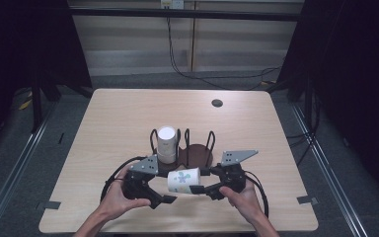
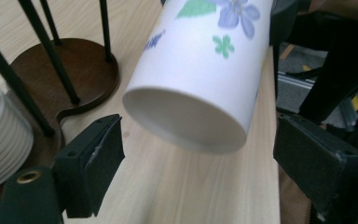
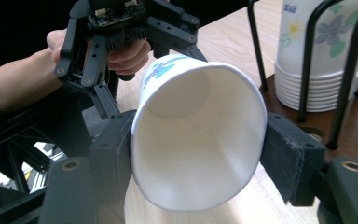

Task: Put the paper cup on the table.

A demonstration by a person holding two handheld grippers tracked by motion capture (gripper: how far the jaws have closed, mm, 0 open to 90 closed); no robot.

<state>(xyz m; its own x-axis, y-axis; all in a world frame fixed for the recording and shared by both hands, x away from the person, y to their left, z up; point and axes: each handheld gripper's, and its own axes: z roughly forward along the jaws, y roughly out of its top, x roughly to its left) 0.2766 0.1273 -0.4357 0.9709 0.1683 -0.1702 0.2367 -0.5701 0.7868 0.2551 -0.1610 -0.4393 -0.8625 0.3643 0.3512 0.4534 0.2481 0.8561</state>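
Observation:
A white paper cup (image 1: pixel 183 181) printed with blue flowers lies on its side in the air just above the table's near edge. My right gripper (image 1: pixel 203 182) is shut on its mouth end, and in the right gripper view the pads (image 3: pixel 289 158) squeeze the rim (image 3: pixel 200 135) into an oval. My left gripper (image 1: pixel 167 190) is open around the cup's closed base (image 2: pixel 200 79). Its pads (image 2: pixel 98 158) stand clear on both sides. A dark wooden holder (image 1: pixel 195 155) with black wire posts stands just beyond, and a stack of cups (image 1: pixel 167 143) sits in its left bay.
The holder's right bay (image 2: pixel 74 65) has nothing in it. A dark round grommet (image 1: pixel 217 102) sits in the table (image 1: pixel 118 113) at the far right. Cables trail across the floor behind, and black frames stand on both sides.

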